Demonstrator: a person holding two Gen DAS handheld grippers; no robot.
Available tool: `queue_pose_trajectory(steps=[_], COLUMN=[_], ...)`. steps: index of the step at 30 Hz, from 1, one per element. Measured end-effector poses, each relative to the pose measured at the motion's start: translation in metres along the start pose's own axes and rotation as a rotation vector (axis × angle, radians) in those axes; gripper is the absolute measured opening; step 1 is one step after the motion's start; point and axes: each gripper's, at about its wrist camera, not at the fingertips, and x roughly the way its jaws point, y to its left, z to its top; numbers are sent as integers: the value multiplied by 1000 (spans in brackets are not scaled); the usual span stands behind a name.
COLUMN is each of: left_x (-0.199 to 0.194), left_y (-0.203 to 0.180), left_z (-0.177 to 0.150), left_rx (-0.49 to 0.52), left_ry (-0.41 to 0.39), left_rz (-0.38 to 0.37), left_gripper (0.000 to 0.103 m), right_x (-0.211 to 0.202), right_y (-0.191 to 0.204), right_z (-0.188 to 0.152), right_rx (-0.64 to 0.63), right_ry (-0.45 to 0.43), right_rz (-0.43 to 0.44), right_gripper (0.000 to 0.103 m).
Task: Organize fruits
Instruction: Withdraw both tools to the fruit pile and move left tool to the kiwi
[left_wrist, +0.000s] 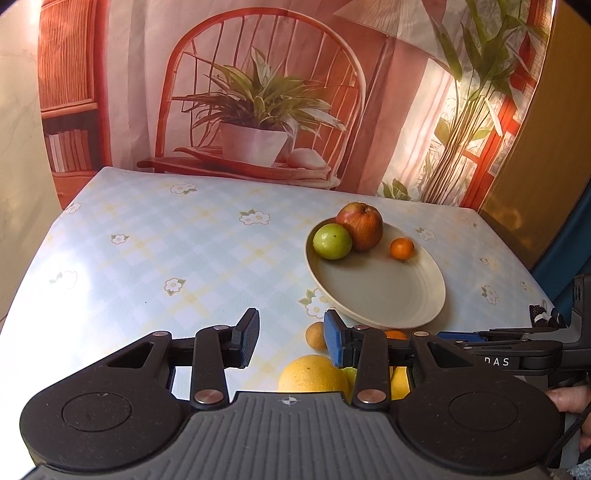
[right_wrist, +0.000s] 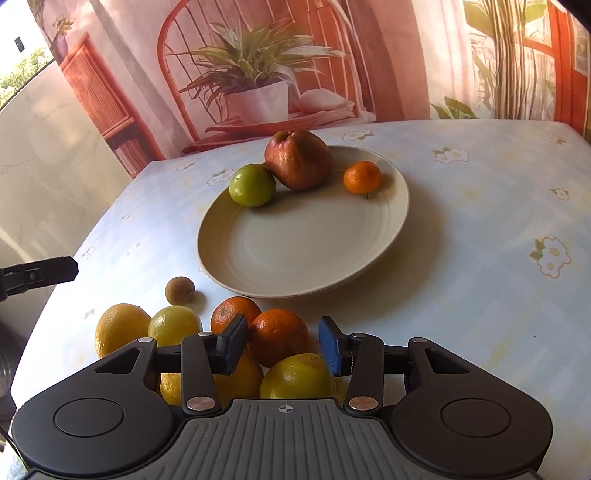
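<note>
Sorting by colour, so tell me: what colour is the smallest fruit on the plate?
Orange; the right wrist view shows it best.

Left tool jaws apart, empty — right tool angled down, jaws apart

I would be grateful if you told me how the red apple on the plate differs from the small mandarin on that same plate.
The red apple is far larger than the small mandarin. The red apple is dull red-brown, the small mandarin bright orange. The red apple touches the green fruit, while the small mandarin sits apart. Both rest near the far rim of the plate.
</note>
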Motion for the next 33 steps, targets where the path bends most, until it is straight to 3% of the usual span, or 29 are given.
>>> queue_pose_trajectory(steps=[5, 22, 33], left_x=[2, 13, 62], left_y=[0, 2, 1], left_z=[-1, -1, 14], left_rx=[-2, -21, -27], left_ry=[9, 53, 160], left_rz=[1, -17, -100], left_gripper=[40, 40, 40], right_x=[-1, -26, -25], right_y=[-4, 3, -13], right_z=[-2, -10, -14], right_rx=[26, -83, -73], right_ry=[-4, -124, -129], right_rz=[28, -66, -145], right_gripper=[33, 32, 32])
